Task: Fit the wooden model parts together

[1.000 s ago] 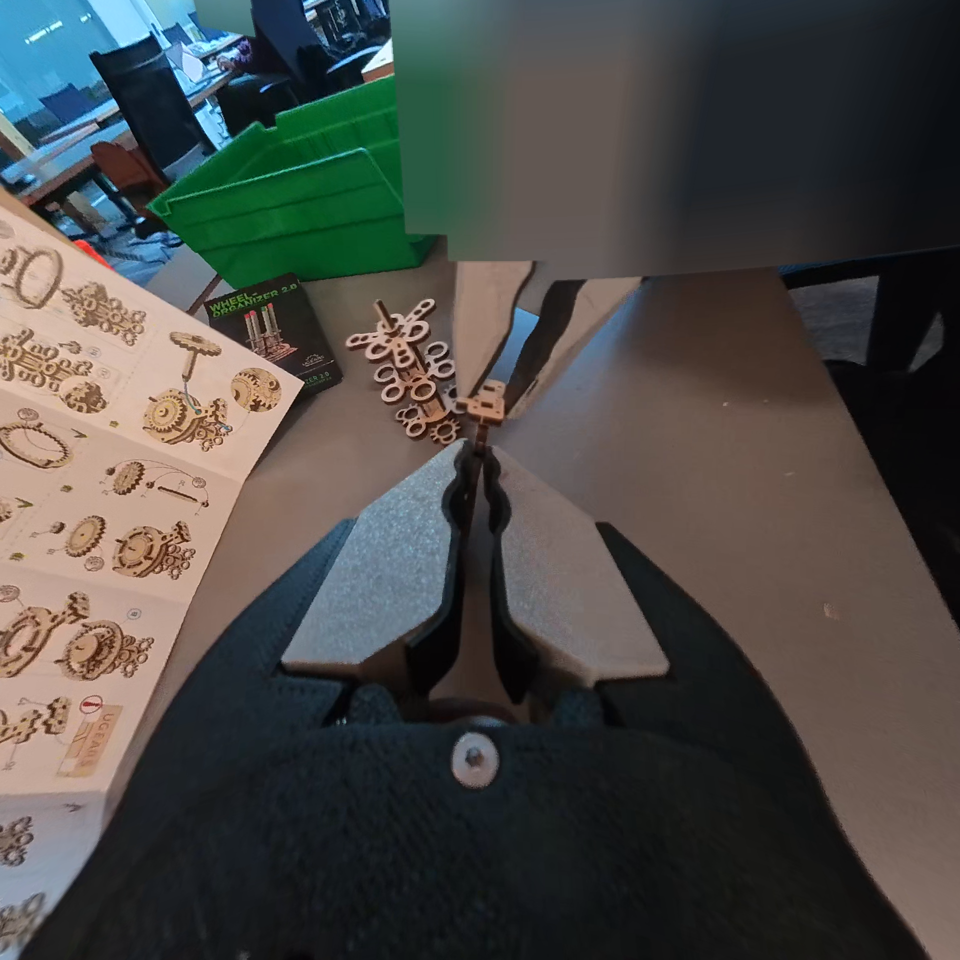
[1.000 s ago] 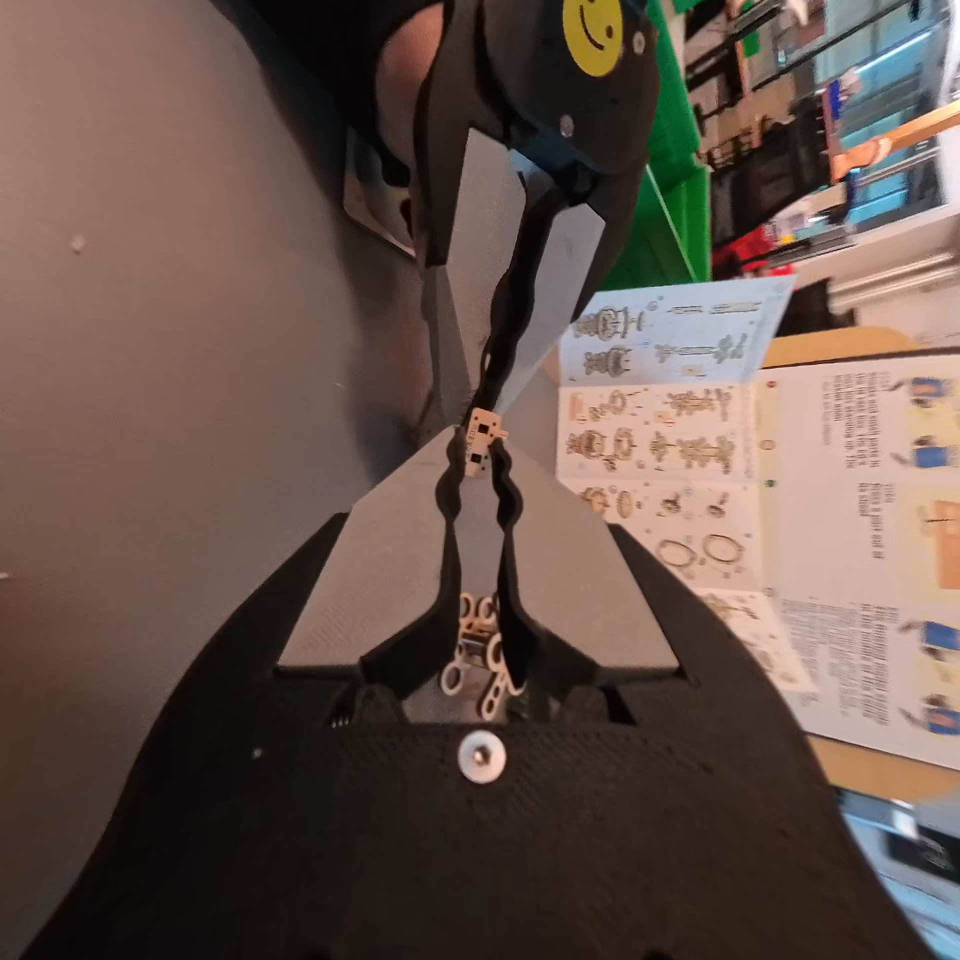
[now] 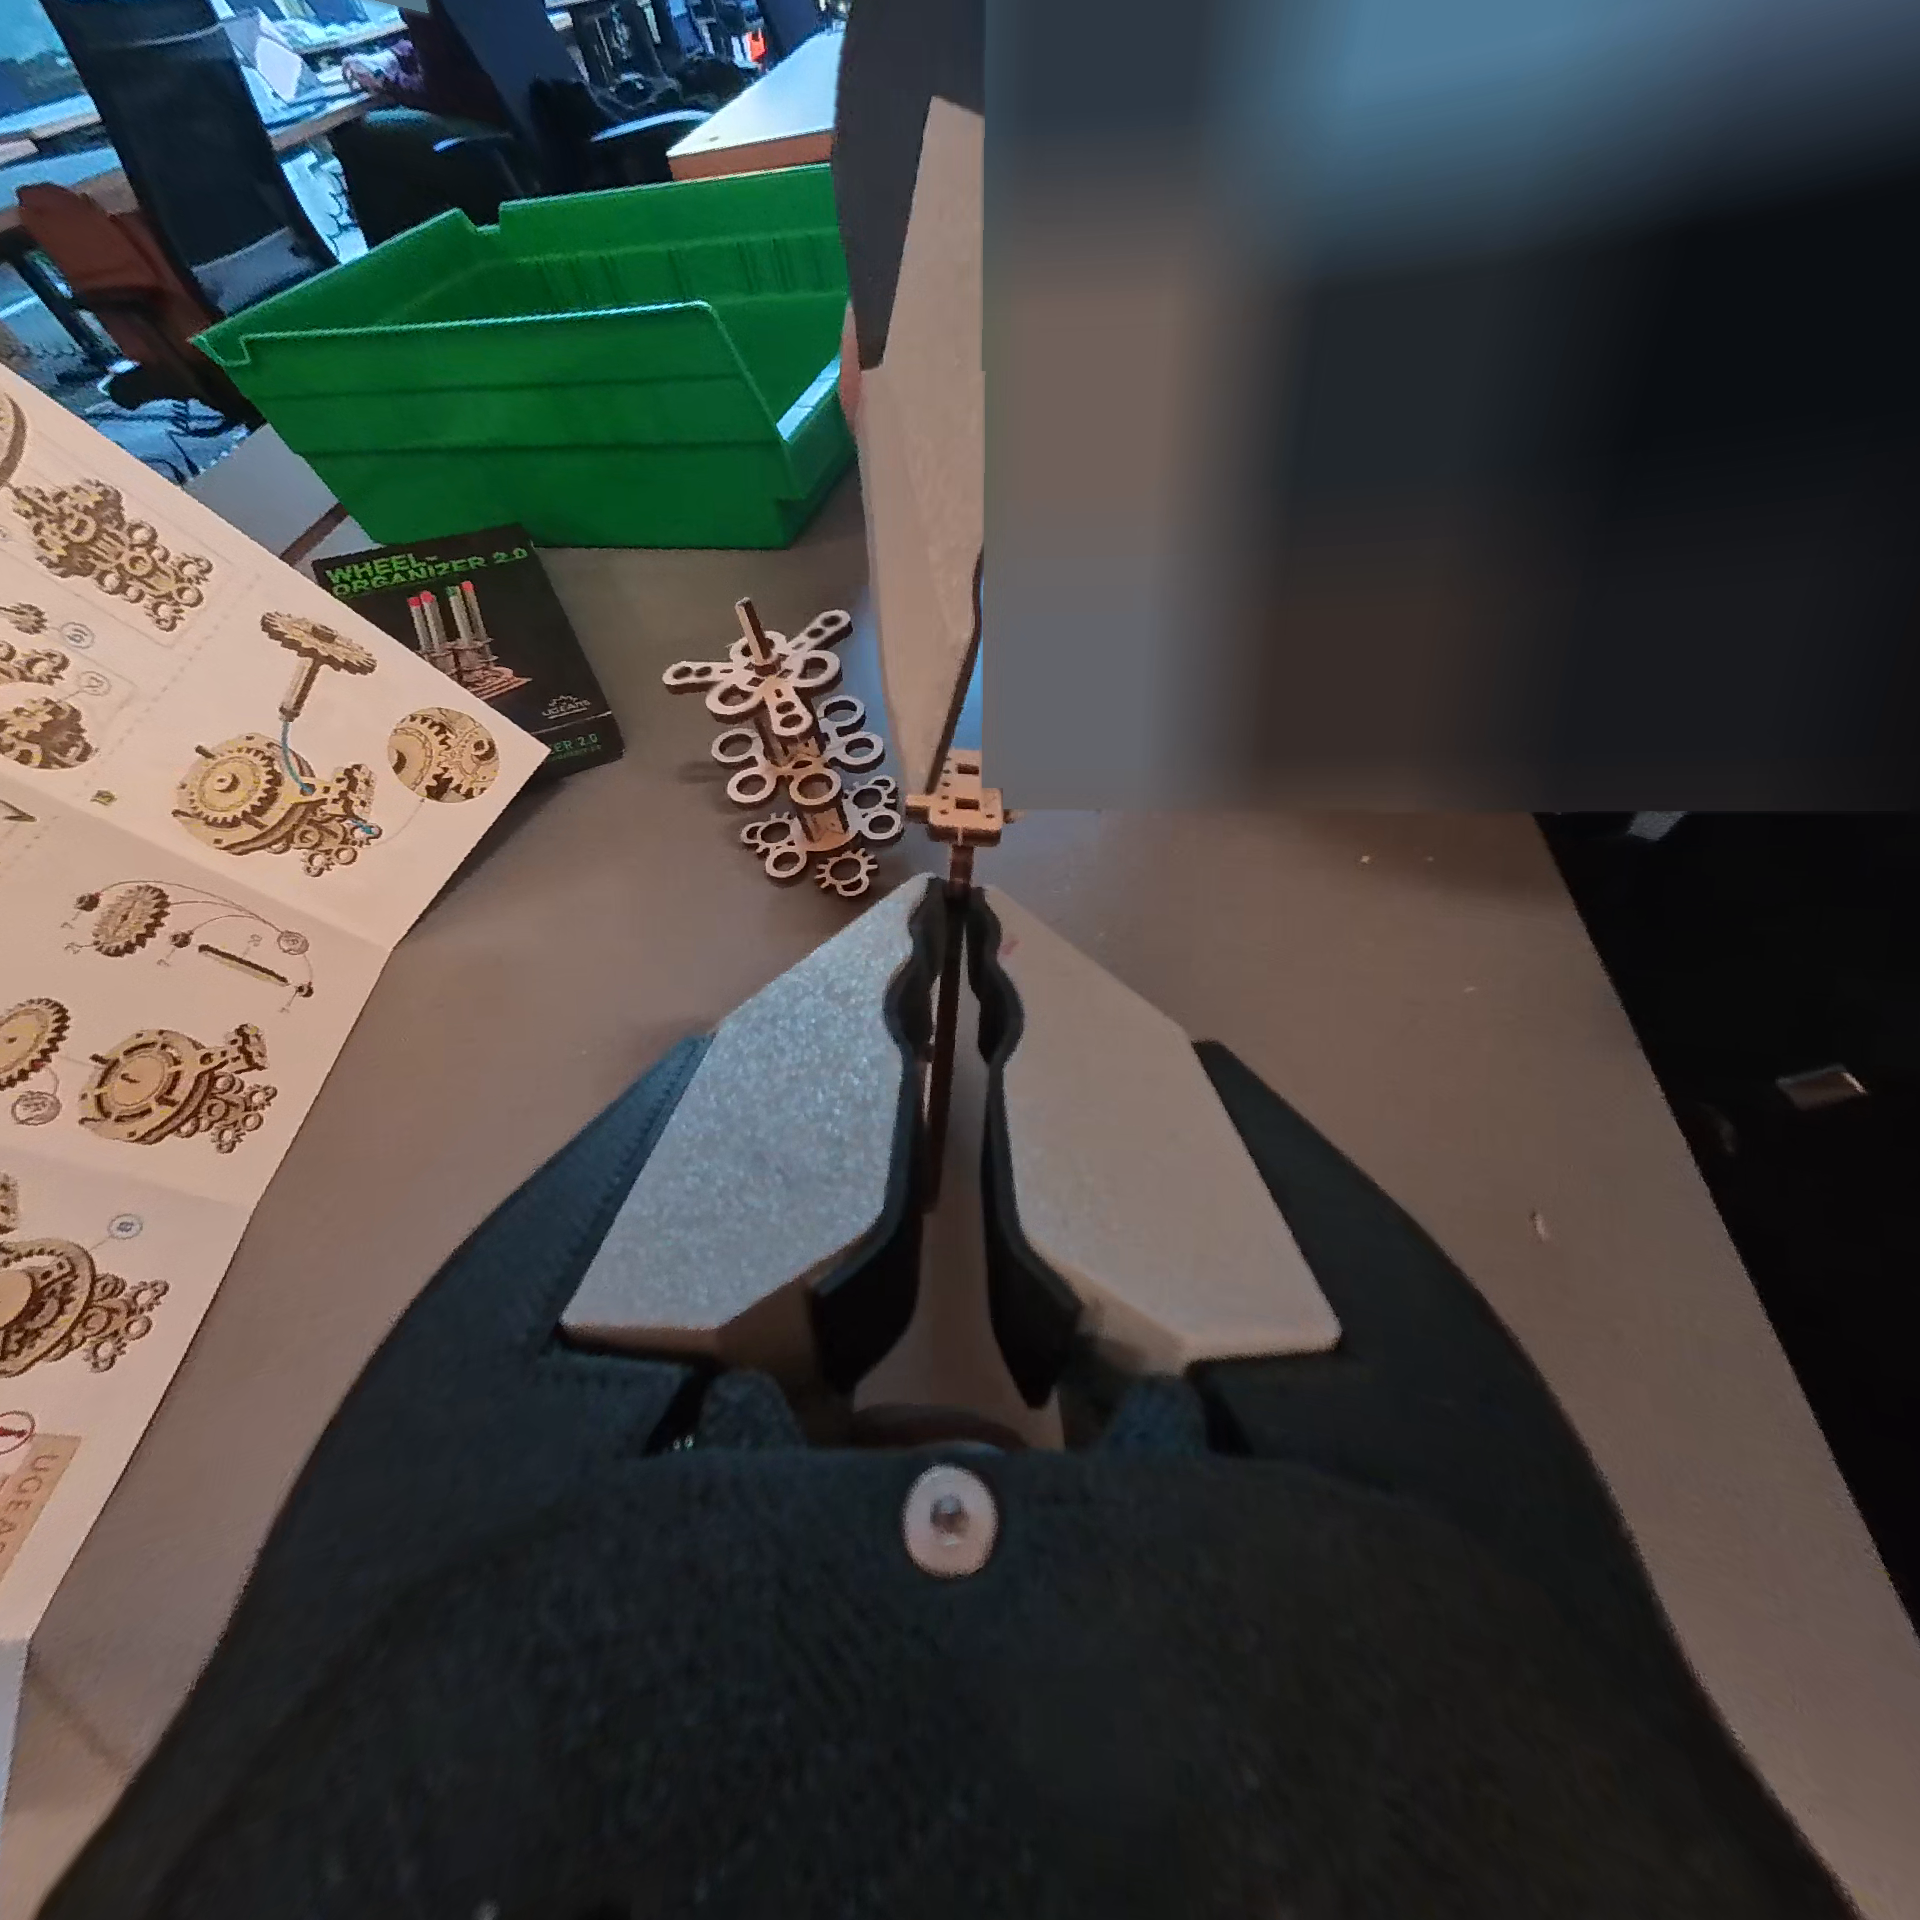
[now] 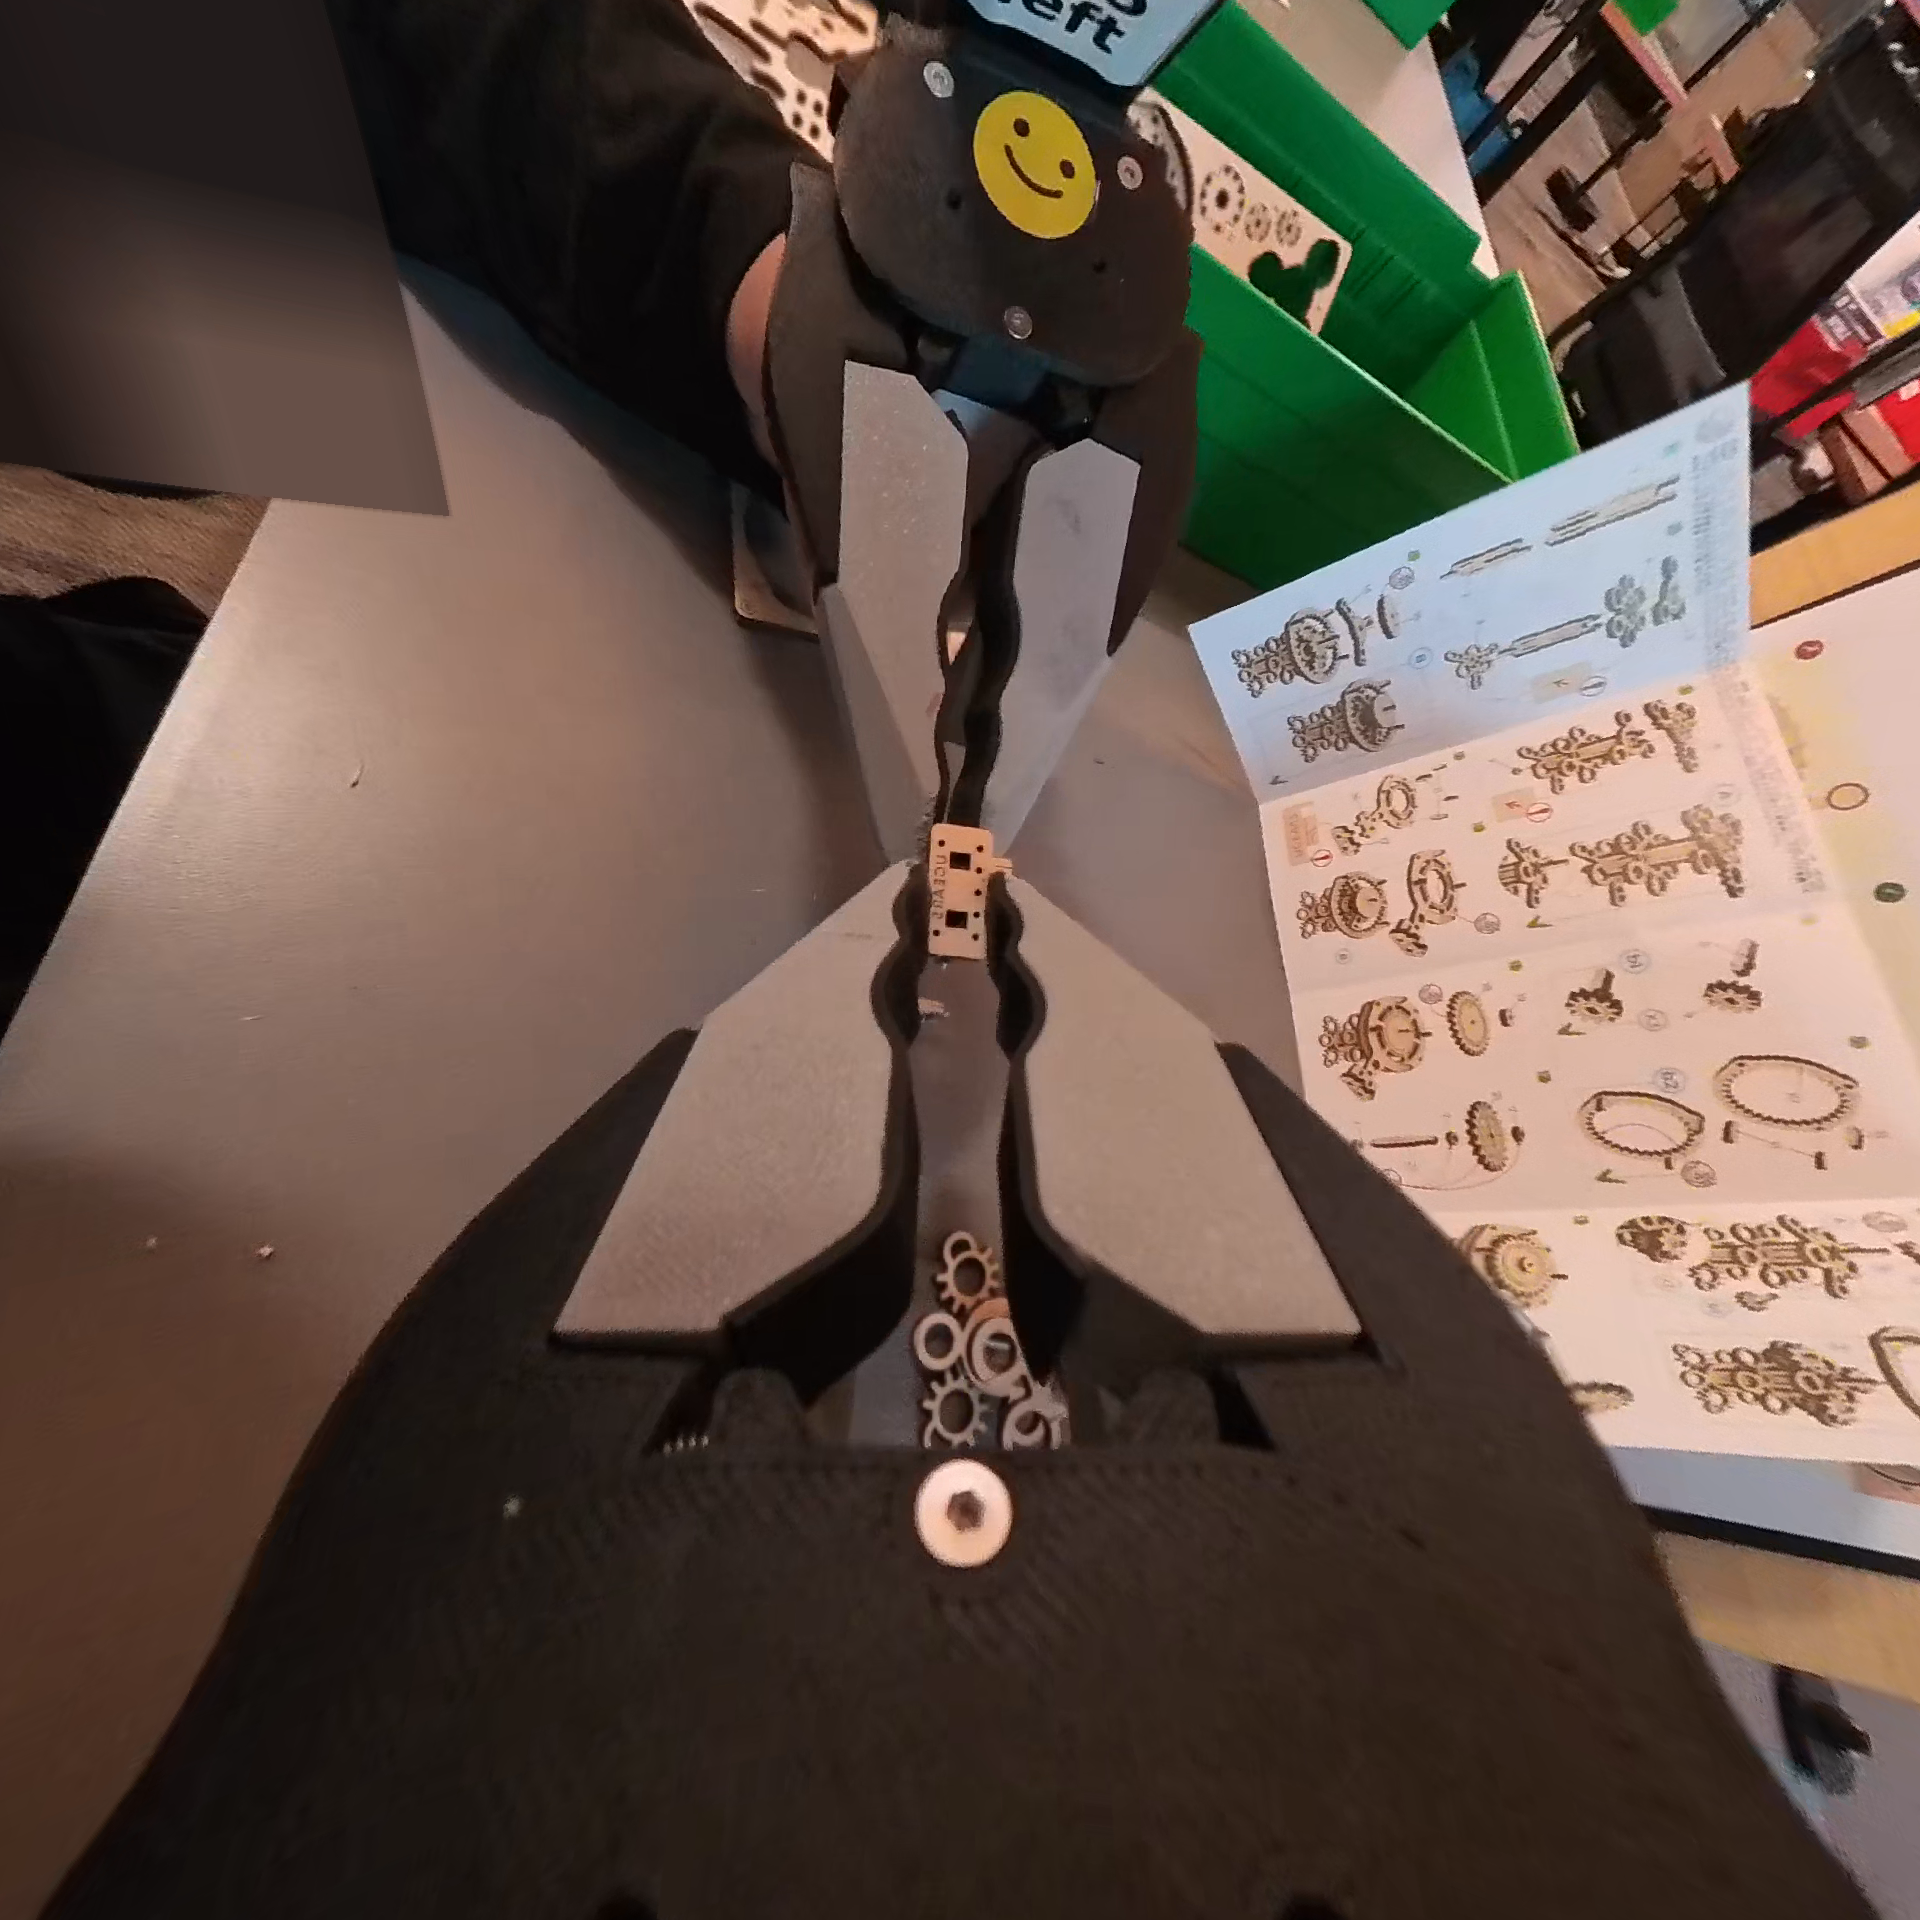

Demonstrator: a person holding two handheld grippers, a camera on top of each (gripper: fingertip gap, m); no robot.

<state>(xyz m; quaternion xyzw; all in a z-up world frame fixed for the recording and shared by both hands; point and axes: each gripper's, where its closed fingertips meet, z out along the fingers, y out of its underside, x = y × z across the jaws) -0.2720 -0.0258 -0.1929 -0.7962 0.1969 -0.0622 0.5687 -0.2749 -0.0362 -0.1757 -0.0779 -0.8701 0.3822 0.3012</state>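
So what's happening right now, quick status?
Left gripper shut on thin wooden stick. Right gripper shut on small wooden block. Parts meeting tip to tip. Nothing blocking.

The left wrist view looks forward along its own closed jaws, low over the grey bench [image 3: 1299,1039], toward the green plastic bin [image 3: 540,416] and the open illustrated instruction sheet [image 3: 208,883] at its left. The right wrist view faces the opposite way, close in, looking back at the left gripper [image 4: 971,821]. Both views share the small pale wooden slotted block [image 3: 958,808] [image 4: 958,891] where the tips meet, the sheet, the bin and the bench.
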